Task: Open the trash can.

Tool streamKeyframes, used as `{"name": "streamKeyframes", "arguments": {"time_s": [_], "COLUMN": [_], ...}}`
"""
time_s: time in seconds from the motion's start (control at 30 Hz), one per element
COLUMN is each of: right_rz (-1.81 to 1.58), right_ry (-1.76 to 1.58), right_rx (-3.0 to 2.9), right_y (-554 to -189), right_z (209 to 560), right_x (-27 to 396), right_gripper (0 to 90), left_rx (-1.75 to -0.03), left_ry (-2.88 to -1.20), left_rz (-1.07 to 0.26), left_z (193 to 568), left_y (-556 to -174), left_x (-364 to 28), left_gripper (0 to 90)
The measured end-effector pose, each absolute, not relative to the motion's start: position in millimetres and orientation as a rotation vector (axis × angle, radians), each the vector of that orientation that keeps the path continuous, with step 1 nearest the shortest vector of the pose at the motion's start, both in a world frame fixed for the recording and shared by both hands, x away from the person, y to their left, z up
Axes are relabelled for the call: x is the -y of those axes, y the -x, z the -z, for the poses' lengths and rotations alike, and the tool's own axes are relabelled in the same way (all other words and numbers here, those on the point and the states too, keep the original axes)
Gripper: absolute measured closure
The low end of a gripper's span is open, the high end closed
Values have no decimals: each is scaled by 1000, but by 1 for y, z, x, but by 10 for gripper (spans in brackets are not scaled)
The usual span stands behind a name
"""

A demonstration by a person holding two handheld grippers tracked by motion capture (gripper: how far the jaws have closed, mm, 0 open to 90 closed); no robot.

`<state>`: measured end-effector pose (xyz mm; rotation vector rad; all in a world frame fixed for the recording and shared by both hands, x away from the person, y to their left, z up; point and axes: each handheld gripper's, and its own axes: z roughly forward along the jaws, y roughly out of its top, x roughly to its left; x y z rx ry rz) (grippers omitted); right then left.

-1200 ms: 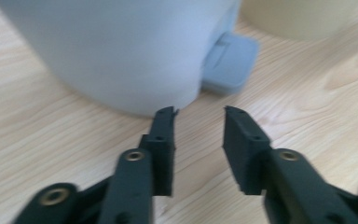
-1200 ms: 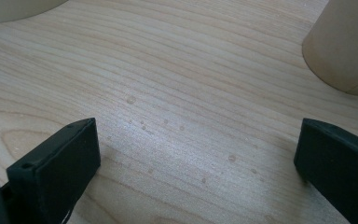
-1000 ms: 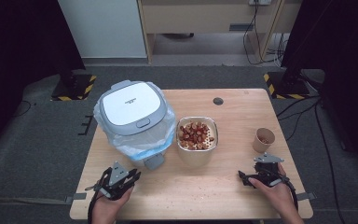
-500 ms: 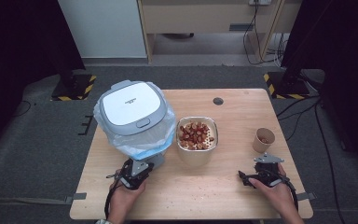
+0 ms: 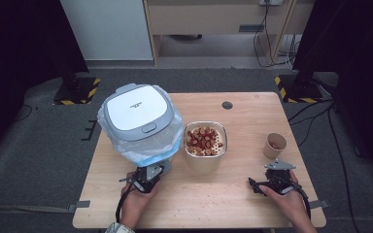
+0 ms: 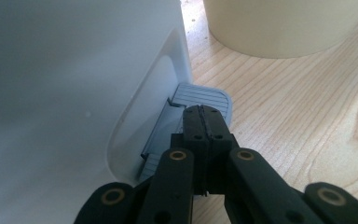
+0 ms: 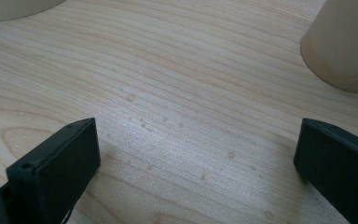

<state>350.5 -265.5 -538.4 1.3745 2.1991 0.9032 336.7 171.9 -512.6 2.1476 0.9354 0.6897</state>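
With its jaws pressed together on nothing, the left gripper [image 6: 200,112] sits over the grey pedal [image 6: 204,99] at the foot of the white bin [image 5: 141,121], near the table's [image 5: 252,104] left front. Well apart, the right gripper [image 5: 271,180] rests wide open beside a paper cup [image 5: 275,145].

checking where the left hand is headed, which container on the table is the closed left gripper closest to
The white pedal bin with the blue liner: the left gripper, jaws shut, sits at its grey foot pedal. The metal bowl and paper cup stand farther right.
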Motion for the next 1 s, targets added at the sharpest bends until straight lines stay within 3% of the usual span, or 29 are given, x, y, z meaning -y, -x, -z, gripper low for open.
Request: {"name": "streamKeyframes", "arguments": {"time_s": [0.53, 0.63, 0.7, 1.0], "right_rz": [-899, -888, -898, -911], "right_ry": [-1371, -1360, -1369, -1392], "right_rx": [-2204, -2219, -2183, -2127], "right_y": [-351, -352, -352, -352], "right_z": [538, 535, 531, 528], "right_x": [266, 268, 271, 280], "right_gripper": [10, 71, 36, 44], "left_rx": [-968, -973, -975, -980], "left_ry": [-2179, -2178, -2177, -2175], "left_rz": [-669, -666, -662, -656], "left_z": [522, 522, 522, 522], "left_y": [-340, -340, -341, -341], "left_x": [-170, -170, -171, -171], "left_gripper": [894, 893, 893, 893]}}
